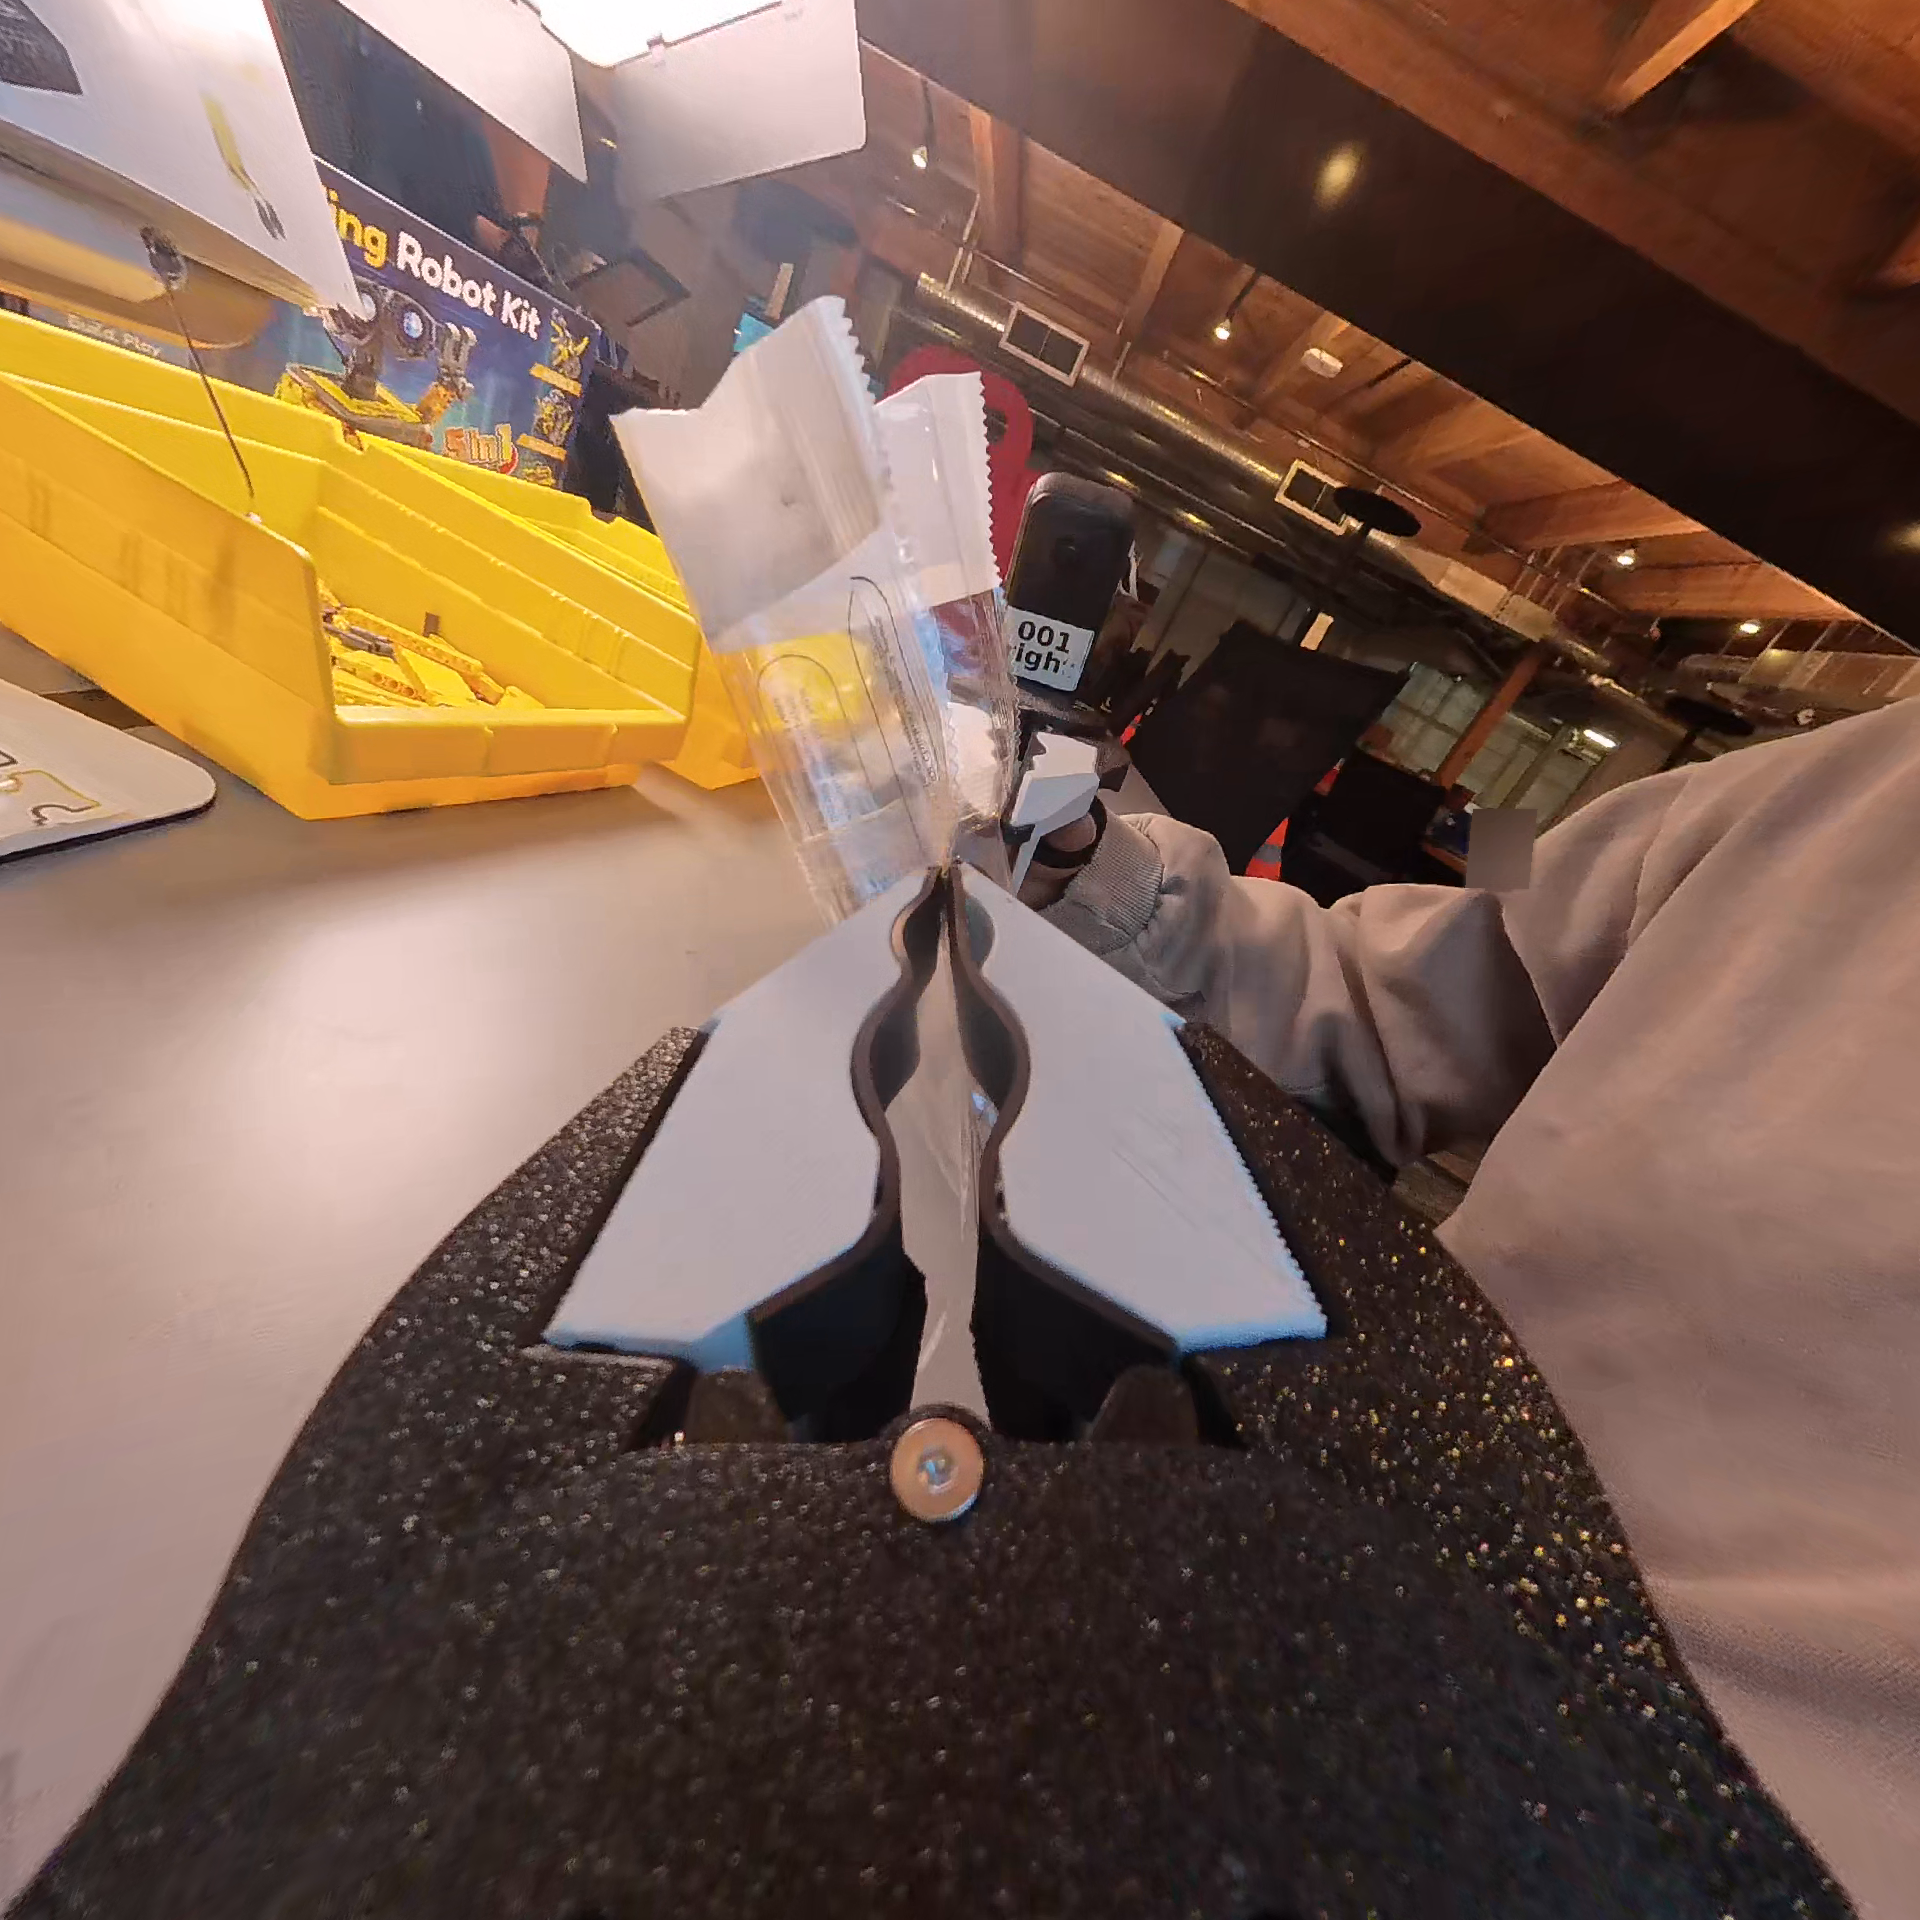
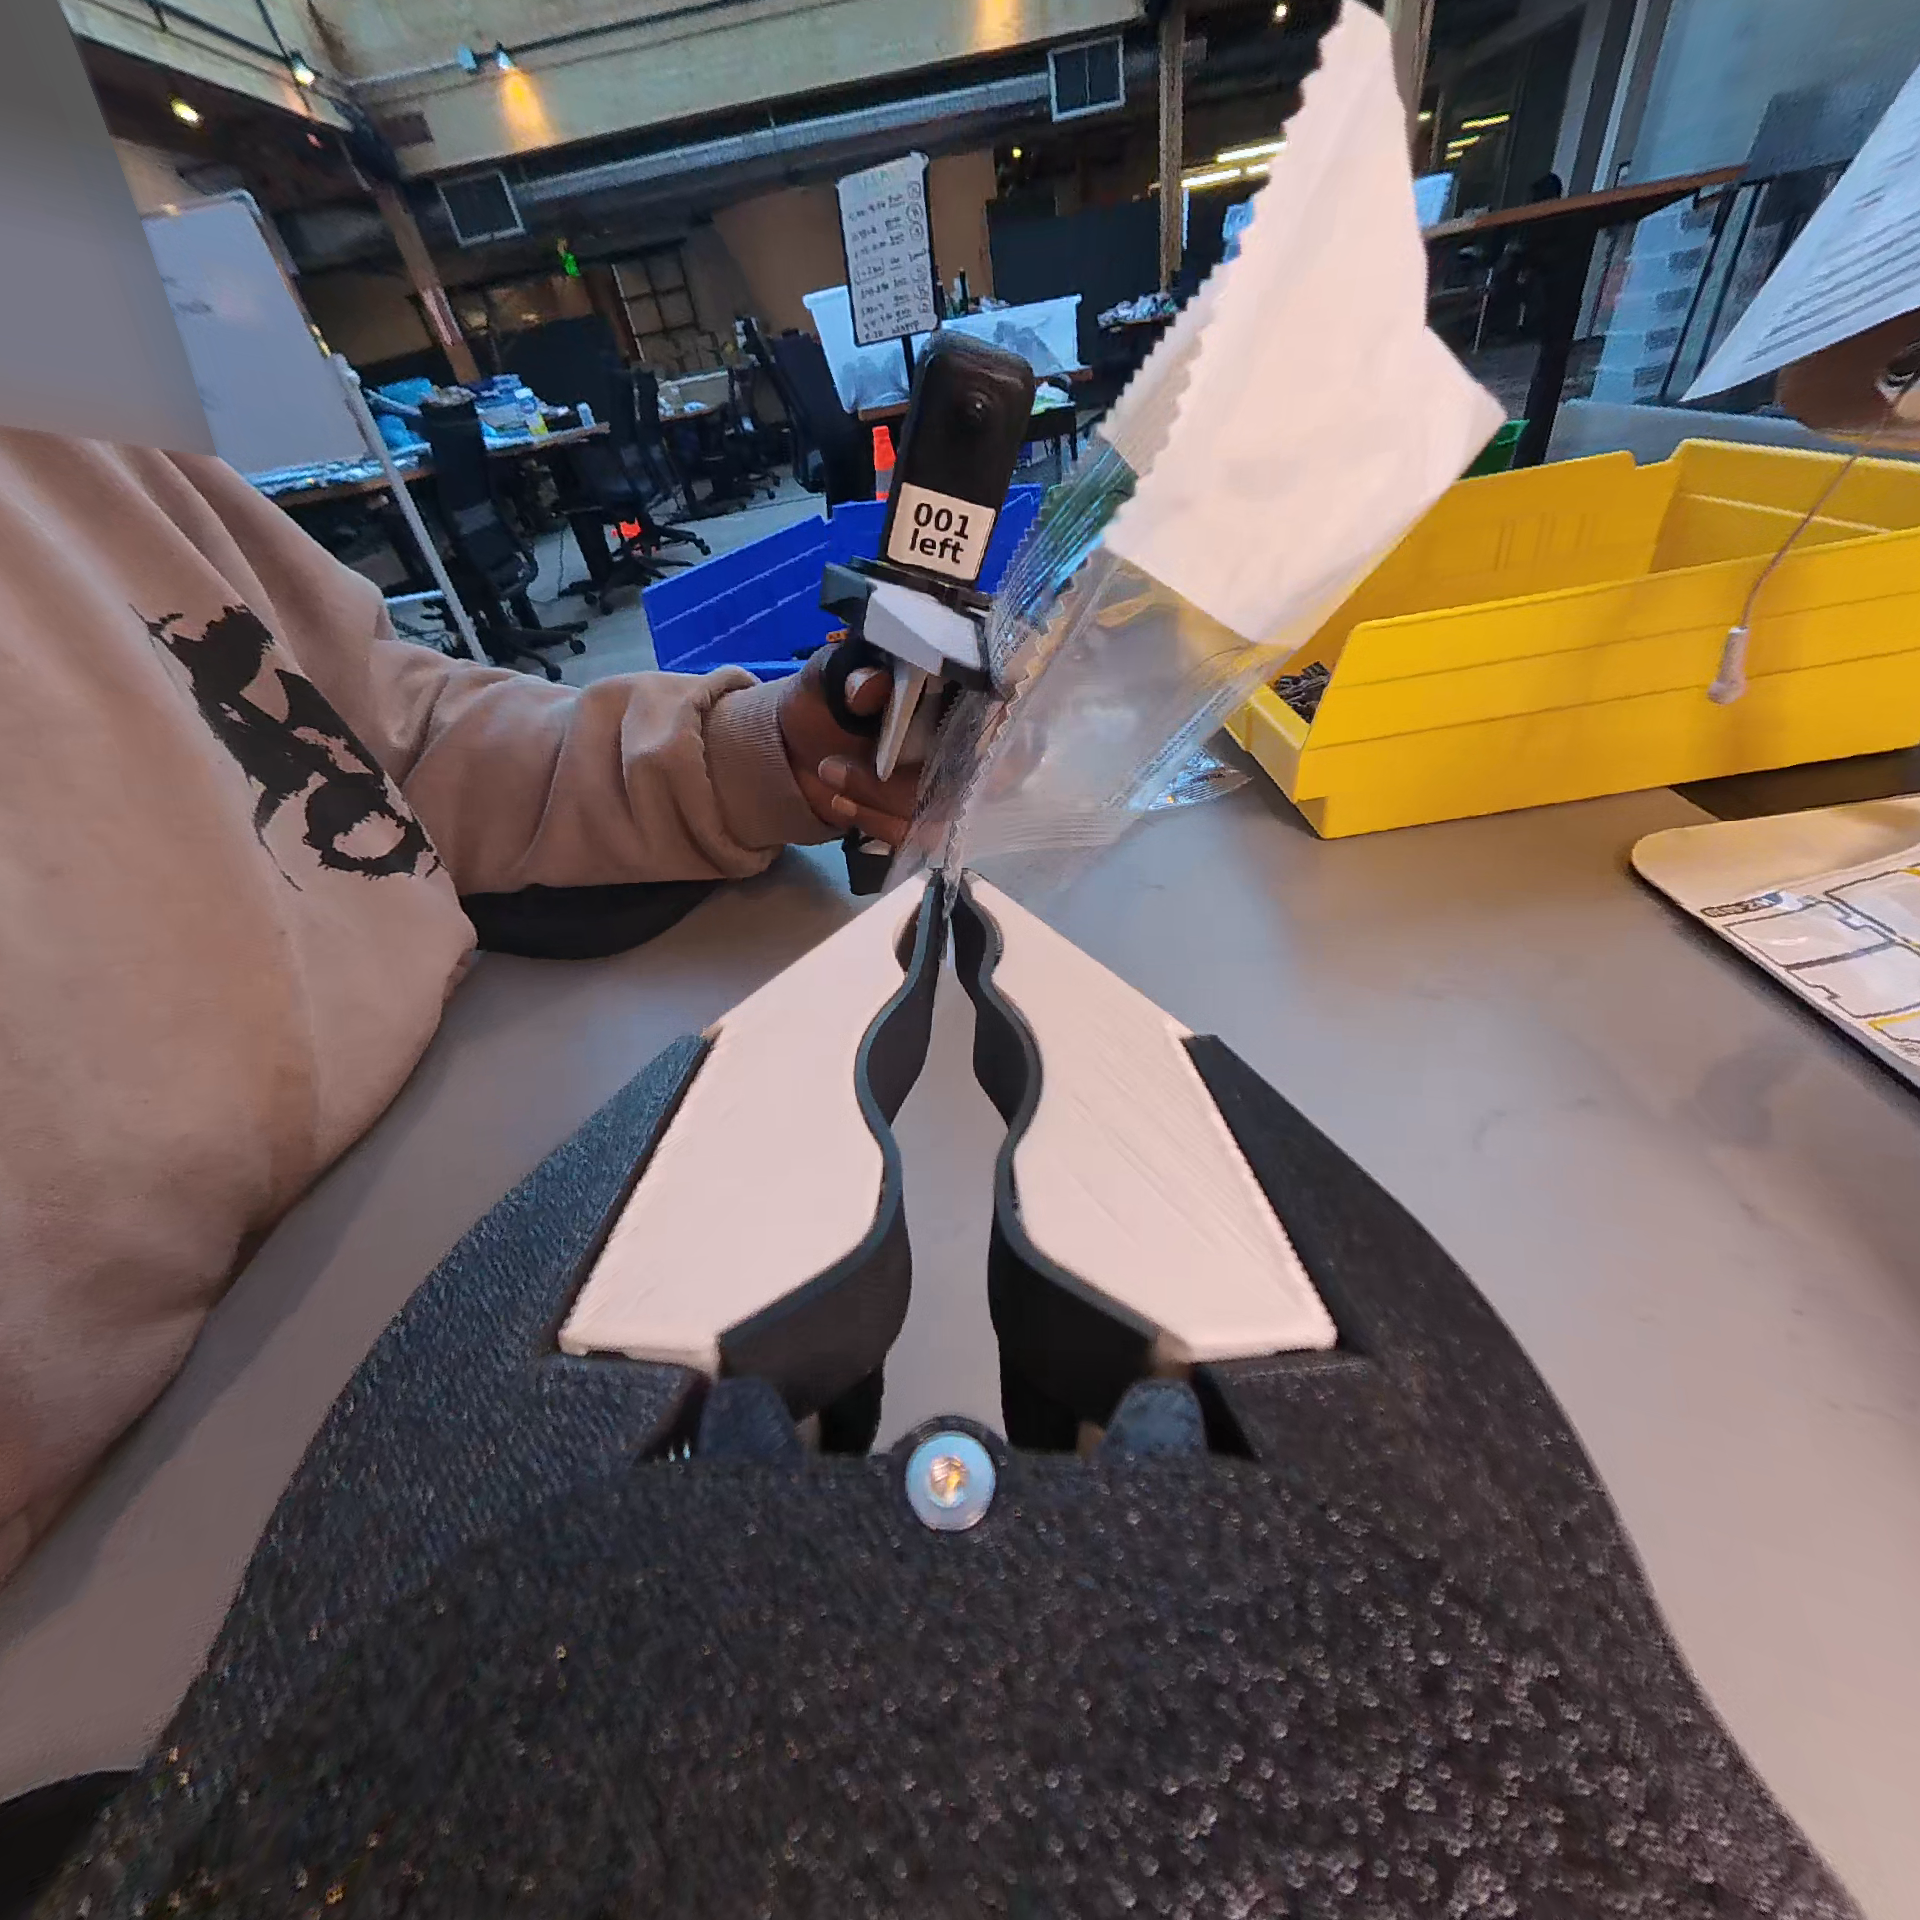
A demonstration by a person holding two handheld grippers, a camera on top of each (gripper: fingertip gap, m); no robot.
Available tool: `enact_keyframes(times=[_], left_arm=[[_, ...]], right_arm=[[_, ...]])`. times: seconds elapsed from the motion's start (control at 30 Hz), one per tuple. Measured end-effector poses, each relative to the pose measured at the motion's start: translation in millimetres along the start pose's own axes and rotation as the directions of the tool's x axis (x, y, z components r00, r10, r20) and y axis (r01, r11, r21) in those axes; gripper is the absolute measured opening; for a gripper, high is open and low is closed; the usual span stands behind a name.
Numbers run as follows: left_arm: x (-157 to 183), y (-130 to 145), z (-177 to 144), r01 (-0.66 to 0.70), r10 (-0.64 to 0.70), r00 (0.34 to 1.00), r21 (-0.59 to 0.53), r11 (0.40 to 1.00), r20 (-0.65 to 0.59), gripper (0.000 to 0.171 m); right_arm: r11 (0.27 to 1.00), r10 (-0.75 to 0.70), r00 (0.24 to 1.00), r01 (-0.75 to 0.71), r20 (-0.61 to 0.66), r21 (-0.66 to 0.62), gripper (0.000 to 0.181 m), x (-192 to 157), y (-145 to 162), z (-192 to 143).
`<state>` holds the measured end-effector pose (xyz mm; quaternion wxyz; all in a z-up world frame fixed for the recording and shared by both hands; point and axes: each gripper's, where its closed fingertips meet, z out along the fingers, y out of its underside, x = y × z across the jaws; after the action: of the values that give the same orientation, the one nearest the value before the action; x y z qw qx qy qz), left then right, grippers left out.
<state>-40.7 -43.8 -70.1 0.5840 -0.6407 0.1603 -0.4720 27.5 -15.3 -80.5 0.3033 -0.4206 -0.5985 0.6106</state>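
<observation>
Left wrist view: left gripper (image 1: 943, 883) pinching clear bag (image 1: 831, 644), fingers tight on bag edge. Holding bag up over grey table (image 1: 312, 1039), near yellow bin (image 1: 436, 665). Right wrist view: right gripper (image 2: 943, 883) also squeezing same bag (image 2: 1143, 644) at tips. Seeing hand (image 2: 842, 738) gripping other gripper behind bag.

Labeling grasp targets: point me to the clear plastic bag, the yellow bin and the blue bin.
clear plastic bag (image 1: 831, 665): left wrist view, transparent middle of the bag above the tool tips.
yellow bin (image 2: 1558, 665): right wrist view, its front wall.
blue bin (image 2: 748, 608): right wrist view, side wall behind the other tool.
</observation>
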Motion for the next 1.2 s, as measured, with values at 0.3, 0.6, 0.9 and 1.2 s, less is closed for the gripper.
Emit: enact_keyframes(times=[0.3, 0.6, 0.9, 1.2], left_arm=[[-27.4, -8.9, -19.8, 0.015, -0.019, 0.992, 0.035, 0.999, 0.123, 0.0], [-27.7, -10.2, -22.6, 0.003, -0.008, 0.993, 0.049, 0.999, 0.114, 0.0], [-29.1, 0.5, -19.2, -0.014, 0.015, 0.993, -0.006, 1.0, 0.119, 0.0], [-60.3, -31.6, -57.5, -0.177, 0.231, 0.869, -0.16, 0.971, 0.439, 0.018]], right_arm=[[1.0, -0.017, 0.998, 0.018, -0.063, 0.015, 0.002, 10.4, -5.7, -13.9], [0.998, -0.051, 0.995, 0.048, -0.08, -0.044, 0.009, 11.2, 3.3, -14.4], [0.985, -0.127, 0.983, 0.109, -0.134, -0.136, 0.003, 17.1, 16.7, -11.9], [0.976, -0.16, 0.963, 0.12, -0.217, -0.184, 0.001, 21.5, 13.6, -24.9]])
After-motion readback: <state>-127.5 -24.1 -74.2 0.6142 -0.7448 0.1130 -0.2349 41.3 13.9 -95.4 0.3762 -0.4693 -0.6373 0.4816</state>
